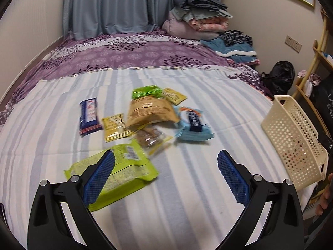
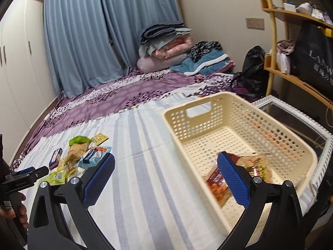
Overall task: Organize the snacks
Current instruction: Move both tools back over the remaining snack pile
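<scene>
Several snack packets lie on a striped sheet (image 1: 187, 198): a lime green packet (image 1: 129, 170), a dark blue bar (image 1: 89, 117), a yellow packet (image 1: 115, 127), a brown bag (image 1: 149, 110), a light blue packet (image 1: 193, 125). My left gripper (image 1: 166, 177) is open and empty, its left finger over the lime packet. A cream basket (image 2: 239, 120) stands at the right and holds a red-orange snack bag (image 2: 220, 185). My right gripper (image 2: 166, 177) is open and empty, beside the basket's near left edge. The basket also shows in the left wrist view (image 1: 295, 141).
Folded blankets (image 1: 197, 14) and clothes (image 1: 233, 45) lie at the bed's far end. A black bag (image 2: 254, 68) and a wooden shelf (image 2: 295, 48) stand at the right. A glass-topped table (image 2: 301, 120) is behind the basket. Blue curtains (image 2: 93, 31) hang at the back.
</scene>
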{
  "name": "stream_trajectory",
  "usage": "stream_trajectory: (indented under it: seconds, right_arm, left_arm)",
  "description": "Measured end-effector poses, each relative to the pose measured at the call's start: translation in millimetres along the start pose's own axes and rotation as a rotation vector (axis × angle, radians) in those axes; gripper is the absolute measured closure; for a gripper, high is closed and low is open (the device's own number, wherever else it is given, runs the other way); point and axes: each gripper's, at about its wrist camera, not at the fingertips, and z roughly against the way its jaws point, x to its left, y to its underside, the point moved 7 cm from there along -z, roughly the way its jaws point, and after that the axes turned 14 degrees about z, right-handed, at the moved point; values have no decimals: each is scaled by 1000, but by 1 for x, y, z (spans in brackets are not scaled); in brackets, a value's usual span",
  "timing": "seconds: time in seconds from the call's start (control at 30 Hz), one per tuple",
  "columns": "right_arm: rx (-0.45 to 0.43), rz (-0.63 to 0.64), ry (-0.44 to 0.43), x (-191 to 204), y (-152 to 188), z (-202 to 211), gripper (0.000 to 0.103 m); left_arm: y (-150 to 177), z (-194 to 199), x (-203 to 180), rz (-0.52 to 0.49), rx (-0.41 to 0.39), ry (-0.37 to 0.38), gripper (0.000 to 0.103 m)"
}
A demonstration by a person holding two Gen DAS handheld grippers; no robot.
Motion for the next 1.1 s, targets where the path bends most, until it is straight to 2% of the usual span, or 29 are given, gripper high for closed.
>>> stream_trajectory:
  seconds: [0.33, 0.53, 0.77, 1.1]
  right_arm:
    - [41, 64, -67, 35, 6, -14, 5]
    - [65, 82, -83, 48, 8, -22, 5]
    - [88, 113, -100, 64, 10, -30, 5]
    - [138, 128, -134, 81, 15, -49, 5]
  left_arm:
    - [8, -3, 72, 32, 26, -105, 3]
    - [12, -8, 97, 49, 46, -124, 3]
    - [5, -14, 105, 85, 54, -112, 3]
    - [-26, -31, 109, 92, 36, -110, 3]
